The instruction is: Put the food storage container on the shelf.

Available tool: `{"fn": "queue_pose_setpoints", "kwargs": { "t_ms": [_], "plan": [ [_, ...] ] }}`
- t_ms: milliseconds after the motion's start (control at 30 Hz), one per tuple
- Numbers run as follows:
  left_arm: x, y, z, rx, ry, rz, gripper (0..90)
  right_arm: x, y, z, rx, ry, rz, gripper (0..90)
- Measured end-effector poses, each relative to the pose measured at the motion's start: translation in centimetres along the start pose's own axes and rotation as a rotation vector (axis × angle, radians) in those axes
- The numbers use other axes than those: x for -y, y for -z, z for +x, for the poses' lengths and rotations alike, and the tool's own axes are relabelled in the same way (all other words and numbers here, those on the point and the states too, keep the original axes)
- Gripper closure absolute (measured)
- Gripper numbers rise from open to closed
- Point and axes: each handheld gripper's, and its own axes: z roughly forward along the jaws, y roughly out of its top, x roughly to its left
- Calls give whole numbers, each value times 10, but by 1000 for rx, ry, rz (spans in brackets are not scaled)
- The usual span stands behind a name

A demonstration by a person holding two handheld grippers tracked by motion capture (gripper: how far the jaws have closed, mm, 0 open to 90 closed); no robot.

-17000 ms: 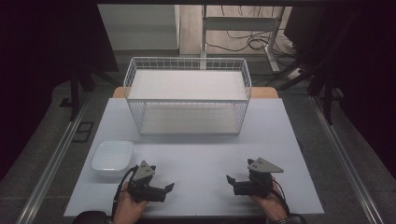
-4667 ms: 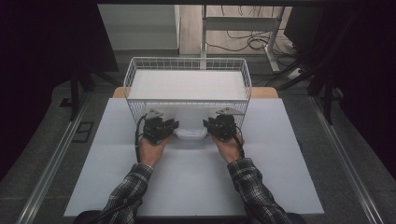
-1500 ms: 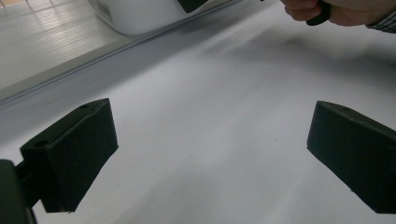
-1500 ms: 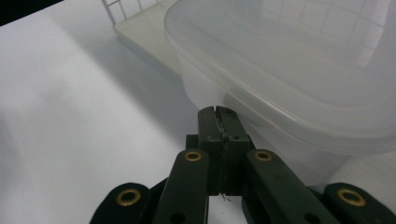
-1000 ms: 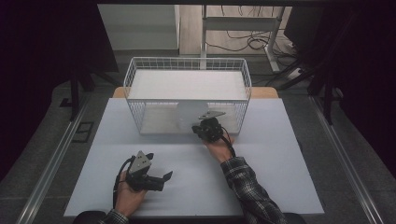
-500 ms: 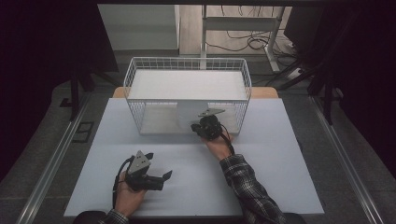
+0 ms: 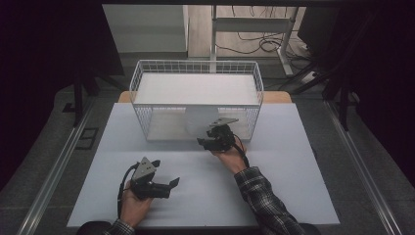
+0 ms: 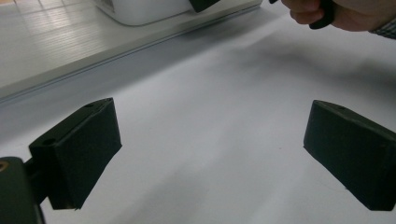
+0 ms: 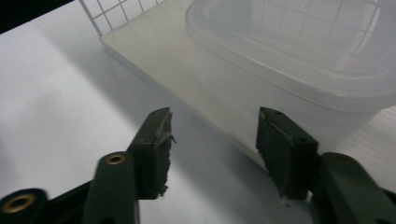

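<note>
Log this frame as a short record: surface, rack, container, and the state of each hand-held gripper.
surface: white table
rack: white wire basket frame at the table's far side, open at the front, with a base board
container: translucent plastic tub on the rack's base board, at its front edge
left hand-held gripper: open, holding nothing, low over the near table
right hand-held gripper: open, holding nothing, at the rack's front, jaws just short of the tub

Both grippers black: left gripper [image 7: 171, 184] carries grey three-cornered plate and trailing black cable. Right gripper [image 7: 202, 142] likewise (brass-coloured screws at jaw bases). Plaid sleeve [image 7: 262, 198].
</note>
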Motion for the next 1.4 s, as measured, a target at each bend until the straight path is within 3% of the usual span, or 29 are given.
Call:
{"fn": "queue_pose_setpoints", "kwargs": {
  "t_ms": [233,567,800,933,1067,1167,1400],
  "plan": [
    [0,2,4,14,34,-10,35,4,10,4,-2,18,-13,323],
    [0,2,5,11,36,1,35,5,20,10,-30,33,-1,168],
    [0,4,6,4,40,5,35,11,26,12,-20,45,13,90],
    [1,4,8,6,44,14,35,17,41,14,-26,23,9,35],
    [1,4,9,8,48,15,35,24,51,15,-30,16,4,28],
    [1,4,8,14,47,21,34,36,69,15,-34,15,-8,23],
    [1,4,9,12,47,30,34,56,97,13,-2,3,-41,21]
  ]
}}
